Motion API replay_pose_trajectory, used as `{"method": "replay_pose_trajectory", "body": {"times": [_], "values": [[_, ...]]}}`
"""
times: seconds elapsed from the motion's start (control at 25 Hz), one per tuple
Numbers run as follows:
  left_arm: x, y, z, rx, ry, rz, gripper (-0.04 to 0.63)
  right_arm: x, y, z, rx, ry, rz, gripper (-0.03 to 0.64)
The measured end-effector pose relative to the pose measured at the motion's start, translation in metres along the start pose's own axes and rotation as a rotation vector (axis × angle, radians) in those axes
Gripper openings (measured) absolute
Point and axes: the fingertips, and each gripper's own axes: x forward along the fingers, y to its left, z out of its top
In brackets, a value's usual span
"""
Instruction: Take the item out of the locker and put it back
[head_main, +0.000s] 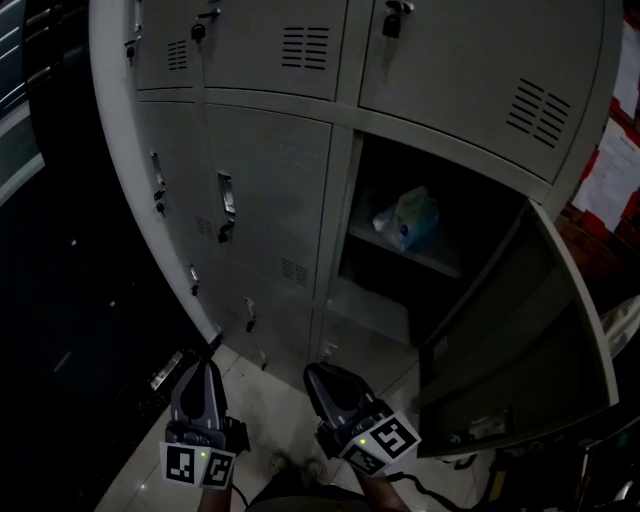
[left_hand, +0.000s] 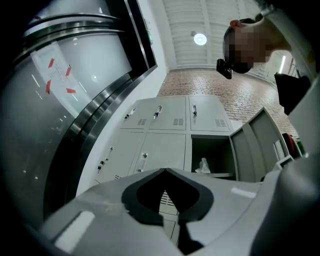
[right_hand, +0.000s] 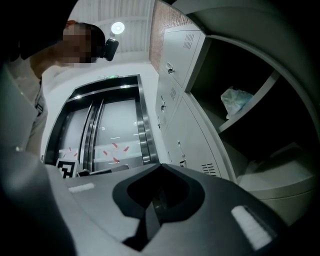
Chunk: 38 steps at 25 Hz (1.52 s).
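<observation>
Grey lockers (head_main: 270, 170) are standing ahead, one door (head_main: 520, 330) hanging open to the right. The pack (head_main: 408, 218) is lying on the shelf (head_main: 440, 262) inside that open compartment. The left gripper (left_hand: 165, 171) and right gripper (right_hand: 160, 166) are hovering low, well apart from the pack, each holding its jaws together on nothing.

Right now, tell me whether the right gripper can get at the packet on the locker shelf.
Probably yes: the door stands open and nothing blocks the packet on its shelf. But the right gripper hangs low, well short of it, shut; it must rise and open first.
</observation>
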Motion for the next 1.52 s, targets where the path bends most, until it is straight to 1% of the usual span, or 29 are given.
{"method": "replay_pose_trajectory", "body": {"times": [0.12,0.28,0.44,0.6,0.76,0.88,1.04,1.24,1.32,1.4,1.52], "values": [[-0.014,-0.01,0.0,-0.021,-0.005,-0.009,0.006,-0.014,0.003,-0.009,0.013,0.017,-0.008,-0.003],[-0.04,-0.019,-0.001,-0.04,0.002,0.002,0.006,-0.035,0.017,-0.013,0.016,0.032,-0.014,-0.004],[-0.073,-0.027,0.009,-0.037,-0.006,-0.015,0.006,-0.049,0.045,-0.018,0.011,0.036,0.008,-0.004],[-0.133,-0.035,0.024,-0.046,-0.027,-0.028,0.006,-0.071,0.097,-0.033,0.013,0.05,0.036,-0.003],[-0.212,-0.044,0.05,-0.042,-0.055,-0.031,0.006,-0.105,0.166,-0.041,0.005,0.019,0.046,-0.003],[-0.271,-0.053,0.067,-0.041,-0.06,-0.025,0.006,-0.141,0.223,-0.042,-0.005,0.006,0.06,-0.004],[-0.318,-0.073,0.088,-0.054,-0.055,-0.052,0.006,-0.183,0.276,-0.025,-0.043,-0.025,0.052,-0.004],[-0.344,-0.11,0.117,-0.014,-0.088,-0.101,0.006,-0.22,0.308,0.001,-0.075,-0.045,0.03,-0.004],[-0.356,-0.122,0.122,-0.029,-0.103,-0.118,0.006,-0.233,0.317,0.006,-0.075,-0.053,0.03,-0.003],[-0.368,-0.129,0.12,-0.04,-0.106,-0.114,0.006,-0.245,0.323,0.011,-0.071,-0.065,0.032,-0.005],[-0.387,-0.135,0.113,-0.024,-0.086,-0.083,0.006,-0.265,0.33,0.014,-0.043,-0.082,0.024,-0.005]]}}
